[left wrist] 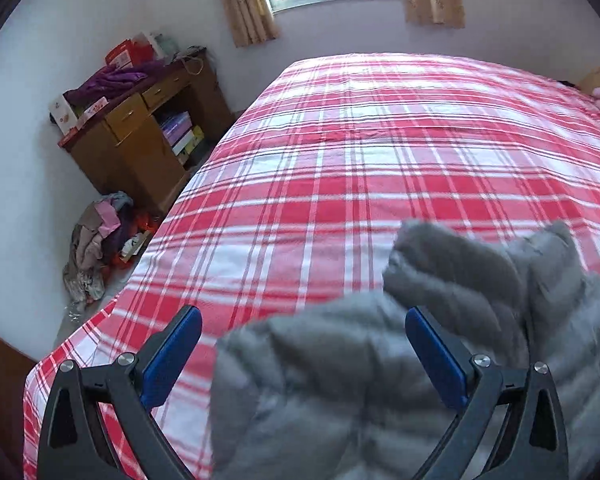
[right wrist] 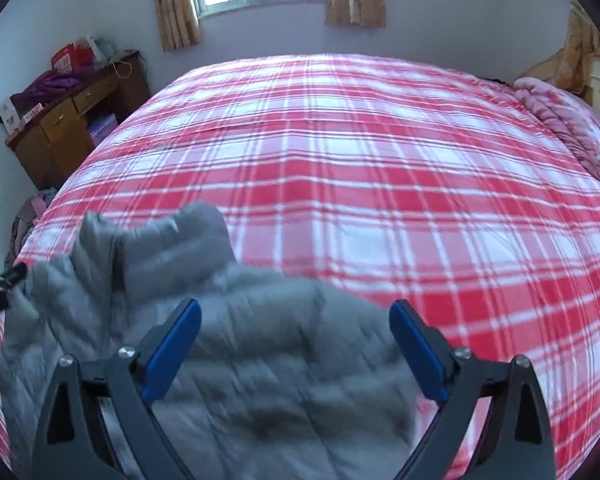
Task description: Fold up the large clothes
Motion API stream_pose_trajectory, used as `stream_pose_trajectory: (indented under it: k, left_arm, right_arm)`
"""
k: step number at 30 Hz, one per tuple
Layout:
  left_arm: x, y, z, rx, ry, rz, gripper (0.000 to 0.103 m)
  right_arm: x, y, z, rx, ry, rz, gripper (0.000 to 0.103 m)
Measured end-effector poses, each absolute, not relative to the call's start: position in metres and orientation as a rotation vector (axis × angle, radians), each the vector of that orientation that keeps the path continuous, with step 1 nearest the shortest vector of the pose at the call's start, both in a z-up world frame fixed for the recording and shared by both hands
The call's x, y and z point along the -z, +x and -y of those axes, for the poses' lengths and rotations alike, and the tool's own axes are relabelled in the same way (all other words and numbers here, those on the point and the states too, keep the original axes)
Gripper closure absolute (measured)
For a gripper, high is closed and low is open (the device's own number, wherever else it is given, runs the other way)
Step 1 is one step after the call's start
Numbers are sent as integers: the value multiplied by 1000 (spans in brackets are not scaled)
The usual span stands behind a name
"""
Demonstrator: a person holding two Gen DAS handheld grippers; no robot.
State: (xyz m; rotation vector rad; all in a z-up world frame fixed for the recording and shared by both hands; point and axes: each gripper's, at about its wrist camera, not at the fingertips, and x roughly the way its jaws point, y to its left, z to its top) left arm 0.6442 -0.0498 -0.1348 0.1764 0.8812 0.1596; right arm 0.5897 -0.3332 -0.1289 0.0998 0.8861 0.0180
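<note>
Grey quilted puffer jacket (right wrist: pixel 228 360) heaped at 6 o'clock edge of red-white plaid bed sheet (right wrist: pixel 360 168), likely dropped there for spreading. Left gripper (left wrist: pixel 304 352) and right gripper (right wrist: pixel 296 344): jaws spread wide above jacket, pinching nothing. Far sheet area free for laying flat.

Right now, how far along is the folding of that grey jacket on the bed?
Partly done, it seems. The grey jacket lies bunched on the checked bedspread, apparently doubled over, though blur hides the folds. Nothing is in hand: the left tool and the right tool both stand open above it. Tidying and squaring it likely remain.
</note>
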Motion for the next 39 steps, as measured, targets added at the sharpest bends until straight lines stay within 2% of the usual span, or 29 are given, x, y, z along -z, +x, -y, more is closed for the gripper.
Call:
stream_pose_trajectory:
  k: [6, 11, 18, 19, 20, 21, 22, 23, 24, 26, 31, 35, 39]
  left_arm:
    - [127, 698, 71, -112, 105, -880, 1]
    - [143, 738, 78, -119, 49, -941, 1]
    - [170, 743, 91, -43, 123, -1020, 1]
    - [171, 739, 92, -26, 134, -1012, 6]
    - [171, 733, 90, 6, 135, -1010, 27]
    - [171, 728, 87, 39, 121, -1024, 42]
    - [170, 721, 82, 95, 85, -1042, 70]
    - [168, 712, 79, 140, 65, -1049, 82]
    - [164, 704, 77, 150, 72, -1039, 89]
    - [150, 673, 73, 182, 98, -965, 95]
    - [130, 605, 61, 184, 160, -818, 96]
    - [167, 586, 56, 131, 230, -821, 97]
    - [199, 588, 47, 94, 202, -837, 97]
  right_arm:
    - [128, 646, 308, -44, 76, -922, 6]
    - [129, 681, 302, -46, 143, -936, 6]
    - [150, 713, 282, -78, 111, -1026, 6]
    - [156, 715, 277, -88, 86, -1052, 7]
    - [160, 714, 274, -96, 64, -1069, 12]
    - [163, 713, 273, -110, 47, -1088, 30]
    - [166, 710, 273, -132, 39, -1106, 44]
    - [167, 703, 275, -168, 38, -1126, 71]
    - [166, 697, 276, -186, 37, -1131, 82]
    - [157, 675, 280, -198, -1, -1097, 89]
    - [127, 606, 298, -229, -32, -981, 94]
    - [129, 570, 298, -206, -96, -920, 95]
    - [176, 559, 296, -162, -97, -951, 96]
